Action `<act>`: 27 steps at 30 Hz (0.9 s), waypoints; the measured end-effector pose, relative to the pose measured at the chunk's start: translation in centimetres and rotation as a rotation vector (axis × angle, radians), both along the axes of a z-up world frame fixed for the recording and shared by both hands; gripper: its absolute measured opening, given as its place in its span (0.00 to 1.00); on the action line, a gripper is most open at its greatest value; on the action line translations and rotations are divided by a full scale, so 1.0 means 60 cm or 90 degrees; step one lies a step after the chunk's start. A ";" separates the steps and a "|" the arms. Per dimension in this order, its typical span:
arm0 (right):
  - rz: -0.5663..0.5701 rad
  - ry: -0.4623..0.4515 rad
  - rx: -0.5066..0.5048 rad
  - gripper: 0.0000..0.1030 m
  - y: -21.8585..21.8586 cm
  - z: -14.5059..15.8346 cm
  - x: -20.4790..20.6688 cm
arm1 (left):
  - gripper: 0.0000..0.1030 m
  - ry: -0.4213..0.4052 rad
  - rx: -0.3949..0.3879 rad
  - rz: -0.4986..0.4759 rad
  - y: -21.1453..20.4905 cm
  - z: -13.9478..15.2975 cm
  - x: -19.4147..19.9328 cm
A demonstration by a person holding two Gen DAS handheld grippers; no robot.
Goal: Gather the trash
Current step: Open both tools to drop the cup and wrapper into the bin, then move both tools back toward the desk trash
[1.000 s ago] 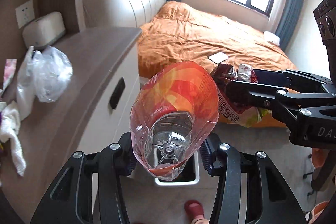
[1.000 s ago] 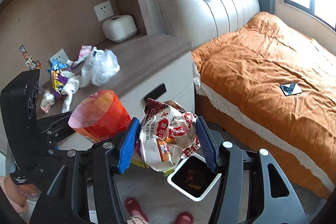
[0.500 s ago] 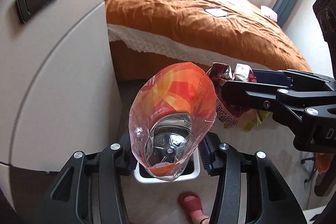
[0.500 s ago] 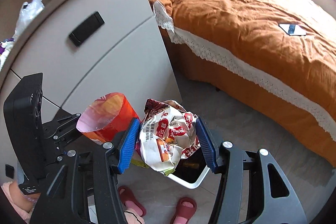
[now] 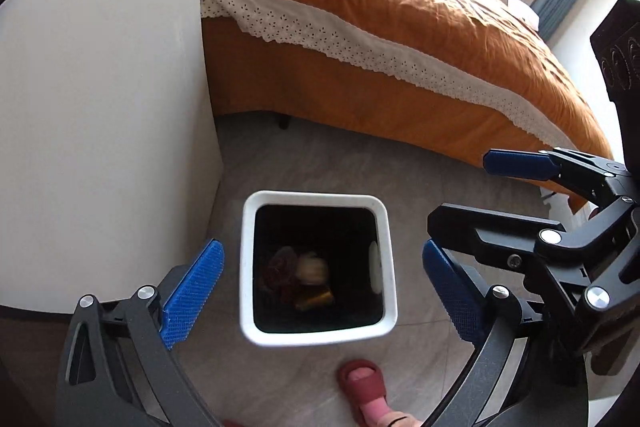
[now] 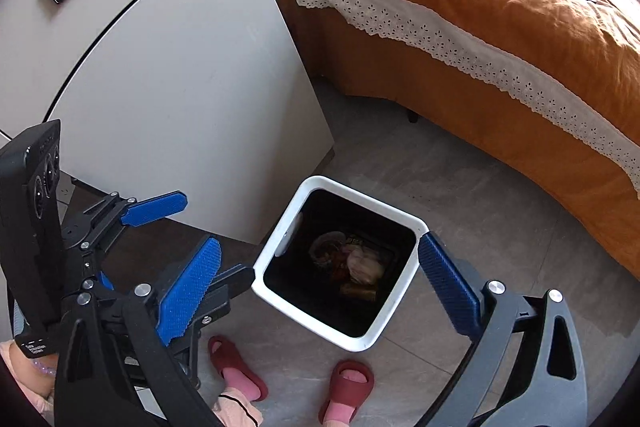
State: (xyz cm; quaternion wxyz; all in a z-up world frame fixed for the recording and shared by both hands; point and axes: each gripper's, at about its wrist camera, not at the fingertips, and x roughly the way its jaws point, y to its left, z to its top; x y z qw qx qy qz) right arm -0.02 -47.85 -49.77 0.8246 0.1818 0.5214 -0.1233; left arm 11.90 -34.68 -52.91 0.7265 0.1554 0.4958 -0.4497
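White plastic is forming the rim of the square trash bin (image 5: 384,247) standing on the grey tiled floor (image 5: 320,163), just beside the pale cabinet (image 5: 100,107) and near the orange bed (image 5: 400,27). Trash (image 5: 300,279) is lying at the bottom of its dark interior: crumpled wrappers and a pale lump. Both tools are hovering above the bin. The left tool (image 5: 324,291) is gaping wide, its blue pads spread to either side of the rim and gripping nothing. The right tool (image 6: 320,283) is likewise spread apart and holding nothing. Red slippers (image 6: 344,387) are showing on the floor below the bin.
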 end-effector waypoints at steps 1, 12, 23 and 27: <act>-0.001 -0.002 0.000 0.96 -0.001 0.003 0.002 | 0.95 -0.001 0.001 0.000 -0.002 0.003 0.000; -0.008 -0.043 -0.007 0.96 0.024 0.103 -0.001 | 0.95 -0.030 -0.028 0.019 0.025 0.112 0.000; 0.018 -0.138 -0.053 0.96 0.073 0.308 -0.007 | 0.95 -0.092 -0.074 0.074 0.081 0.317 -0.022; 0.052 -0.197 -0.077 0.96 0.106 0.406 0.000 | 0.95 -0.129 -0.093 0.104 0.116 0.408 -0.030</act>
